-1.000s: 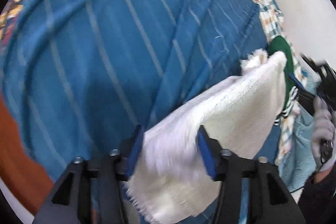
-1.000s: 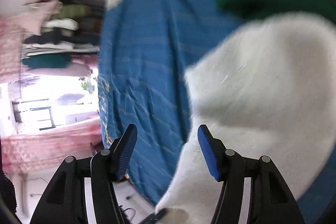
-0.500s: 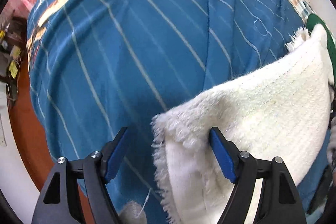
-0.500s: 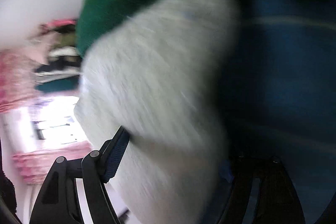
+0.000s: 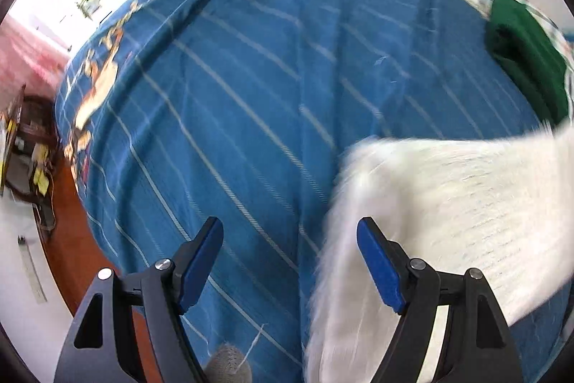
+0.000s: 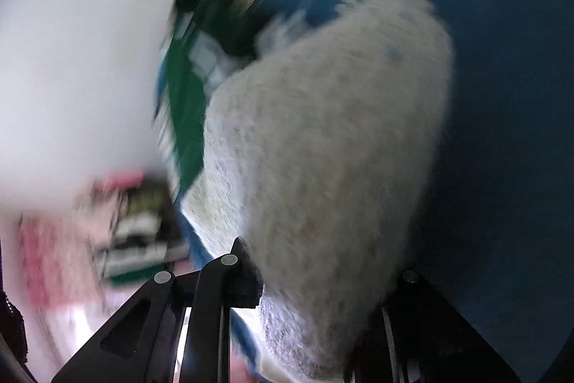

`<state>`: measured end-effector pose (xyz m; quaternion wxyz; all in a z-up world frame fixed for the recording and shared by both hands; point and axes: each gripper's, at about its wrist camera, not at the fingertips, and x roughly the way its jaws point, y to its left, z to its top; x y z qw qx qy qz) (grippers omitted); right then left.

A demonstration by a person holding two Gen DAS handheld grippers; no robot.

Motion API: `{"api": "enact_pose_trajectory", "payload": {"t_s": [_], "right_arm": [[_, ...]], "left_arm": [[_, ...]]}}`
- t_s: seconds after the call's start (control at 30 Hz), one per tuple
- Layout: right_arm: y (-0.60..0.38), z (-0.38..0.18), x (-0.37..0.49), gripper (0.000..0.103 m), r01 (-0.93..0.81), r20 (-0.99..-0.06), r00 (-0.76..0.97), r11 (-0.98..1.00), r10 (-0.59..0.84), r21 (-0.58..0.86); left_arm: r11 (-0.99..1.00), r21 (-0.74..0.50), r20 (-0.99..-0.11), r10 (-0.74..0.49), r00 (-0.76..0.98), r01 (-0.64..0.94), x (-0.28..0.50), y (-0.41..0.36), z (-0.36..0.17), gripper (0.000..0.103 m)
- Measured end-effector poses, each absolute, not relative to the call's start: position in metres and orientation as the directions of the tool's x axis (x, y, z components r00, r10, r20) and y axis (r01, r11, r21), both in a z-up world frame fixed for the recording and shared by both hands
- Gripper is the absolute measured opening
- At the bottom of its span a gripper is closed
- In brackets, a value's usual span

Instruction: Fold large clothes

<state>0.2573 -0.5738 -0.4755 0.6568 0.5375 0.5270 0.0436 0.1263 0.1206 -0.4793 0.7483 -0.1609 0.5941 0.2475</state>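
The left gripper (image 5: 288, 261) gapes wide and empty above a blue striped bedspread (image 5: 251, 96), its right finger against a white fluffy garment (image 5: 448, 203). The right gripper (image 6: 323, 279) clamps that garment (image 6: 323, 149). A green garment (image 5: 523, 49) lies by the bed's far edge; wooden floor (image 5: 71, 257) borders the left.

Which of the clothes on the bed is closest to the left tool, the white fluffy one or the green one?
The white fluffy garment: it lies right against the open left tool. The green garment sits far off at the edge of the blue striped bedspread.
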Motion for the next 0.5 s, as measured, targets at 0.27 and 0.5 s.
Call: {"api": "enact_pose_trajectory", "payload": {"t_s": [0.27,0.5], "right_arm": [[-0.698,-0.478,0.088,0.053,0.726,-0.833,0.291,0.458,0.471,0.513],[-0.733,-0.396,0.078,0.056,0.653,-0.936,0.269,0.671,0.227,0.351]], "left_arm": [[0.899,0.053,-0.974,0.144,0.178,-0.434,0.145,0.049,-0.473,0.076],[0.941,0.026,-0.972,0.103,0.212,-0.338,0.18,-0.002,-0.477,0.076]]}}
